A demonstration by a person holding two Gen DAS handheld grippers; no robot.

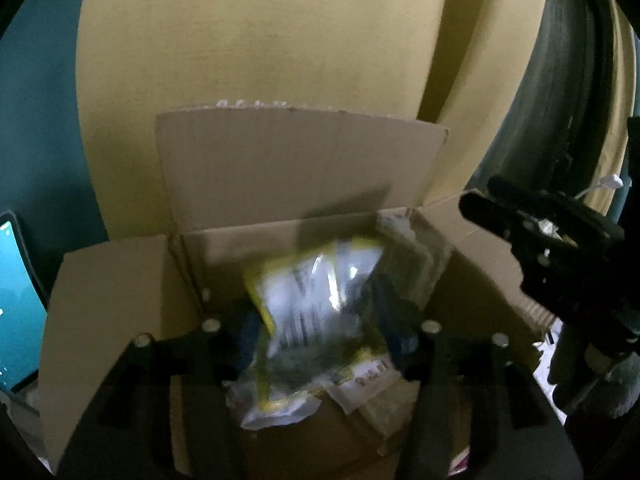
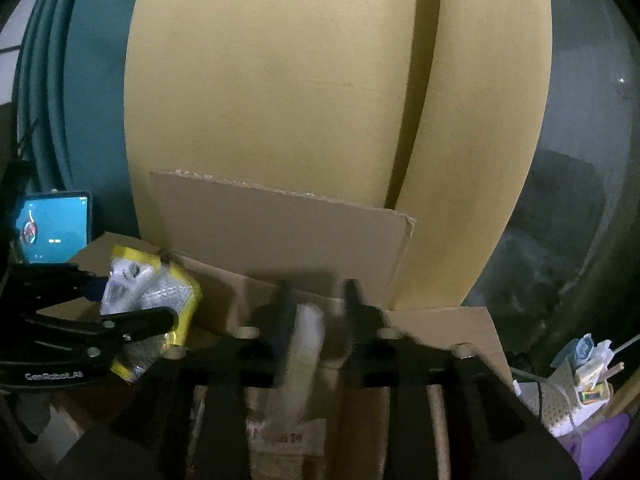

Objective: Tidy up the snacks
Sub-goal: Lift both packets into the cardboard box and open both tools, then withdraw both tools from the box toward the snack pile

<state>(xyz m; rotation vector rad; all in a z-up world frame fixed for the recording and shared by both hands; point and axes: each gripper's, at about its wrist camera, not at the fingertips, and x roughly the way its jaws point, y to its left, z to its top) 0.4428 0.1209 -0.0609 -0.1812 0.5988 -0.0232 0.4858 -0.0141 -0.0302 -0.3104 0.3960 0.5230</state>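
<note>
A: Yellow padded panels (image 1: pixel 260 40) behind, teal wall off to the side. Lit phone (image 1: pixel 16 300) propped at far left, beside the left flap of the open cardboard box (image 1: pixel 280 168).

B: Then the left gripper (image 1: pixel 320 328), over the box mouth?

A: Yes. Pads pinching a yellow-edged packet (image 1: pixel 312 280), hanging inside the box opening, lower end near other wrappers on the bottom.

B: And further right?

A: Right gripper (image 2: pixel 316 292), over the box's right part, with a pale packet (image 2: pixel 308 336) between its fingers. Lying against one finger, seemingly a gap at the other. Too blurred to tell gripped from let go.

B: Step in hand, then?

A: Likely loading snacks into the box, both packets mid-placement. Next probably calls for lowering the yellow-edged packet, spreading the pads, then lifting straight up.

B: Room to move?

A: Tall back flap close ahead, side flaps splayed outward, mouth wide between them. Grippers near each other, so better one at a time. Clutter (image 2: pixel 588 376) beyond the right flap; best avoided.
</note>
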